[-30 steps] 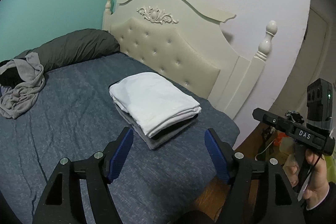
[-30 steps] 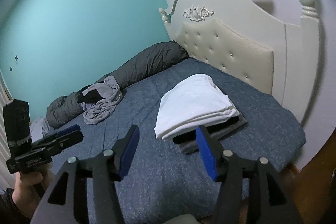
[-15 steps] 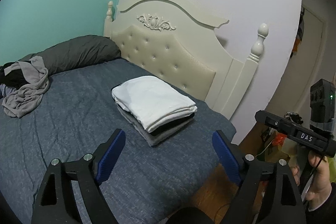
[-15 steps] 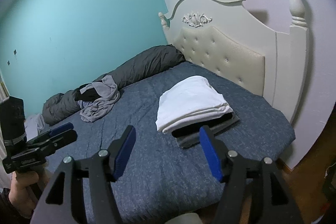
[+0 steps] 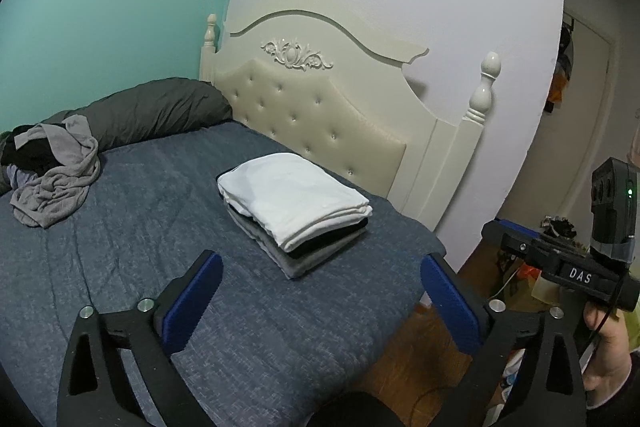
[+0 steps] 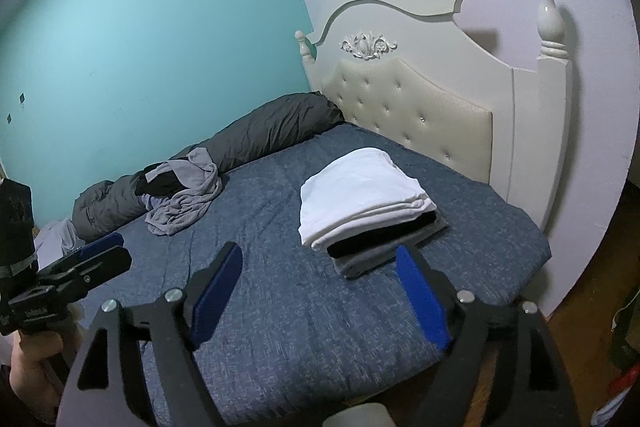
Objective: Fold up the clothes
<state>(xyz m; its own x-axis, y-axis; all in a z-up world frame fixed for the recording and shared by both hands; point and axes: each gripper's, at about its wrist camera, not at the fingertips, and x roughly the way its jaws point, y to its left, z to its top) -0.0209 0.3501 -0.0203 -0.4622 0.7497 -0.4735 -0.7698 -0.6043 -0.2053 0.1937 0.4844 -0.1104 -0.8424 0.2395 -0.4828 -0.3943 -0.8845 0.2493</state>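
A folded stack [image 5: 296,211] [image 6: 366,203] lies on the blue bed [image 5: 132,251] [image 6: 288,307] near the headboard: a white garment on top, a black one and a grey one under it. A crumpled grey garment [image 5: 60,175] [image 6: 186,193] lies in a heap with dark clothes by the far wall. My left gripper [image 5: 320,295] hangs open and empty above the bed's near side, well short of the stack. My right gripper [image 6: 320,287] is open and empty too, held back from the stack. Each gripper shows at the edge of the other's view, in a hand.
A long dark grey bolster [image 5: 148,111] [image 6: 256,139] runs along the turquoise wall. The cream tufted headboard [image 5: 320,115] [image 6: 420,103] stands behind the stack. Wooden floor [image 5: 408,355] and small clutter [image 5: 532,275] lie past the bed's corner on the right.
Both grippers have pulled back and up from the folded stack, so more of the bed and headboard shows. The left jaws have opened wider. The clothes have not moved.
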